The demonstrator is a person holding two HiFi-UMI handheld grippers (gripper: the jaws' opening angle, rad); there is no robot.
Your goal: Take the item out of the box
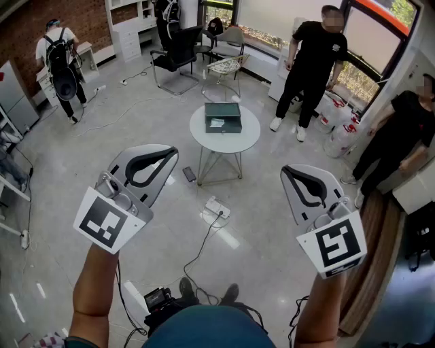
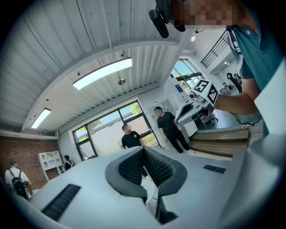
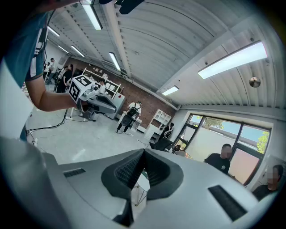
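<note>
A small round table (image 1: pixel 251 134) stands mid-room on a grey floor, with a power strip (image 1: pixel 217 208) and a trailing cable (image 1: pixel 201 246) near its legs. A black office chair (image 1: pixel 178 53) sits beyond. A person in black (image 1: pixel 314 64) stands beside water jugs (image 1: pixel 338 136) at the windows. A person with a backpack (image 1: pixel 60 64) stands near the brick wall (image 1: pixel 41 13).

Bright, even light from the windows (image 2: pixel 96 126) and ceiling strip lights (image 2: pixel 102 74); both gripper views warp toward dark edges.
</note>
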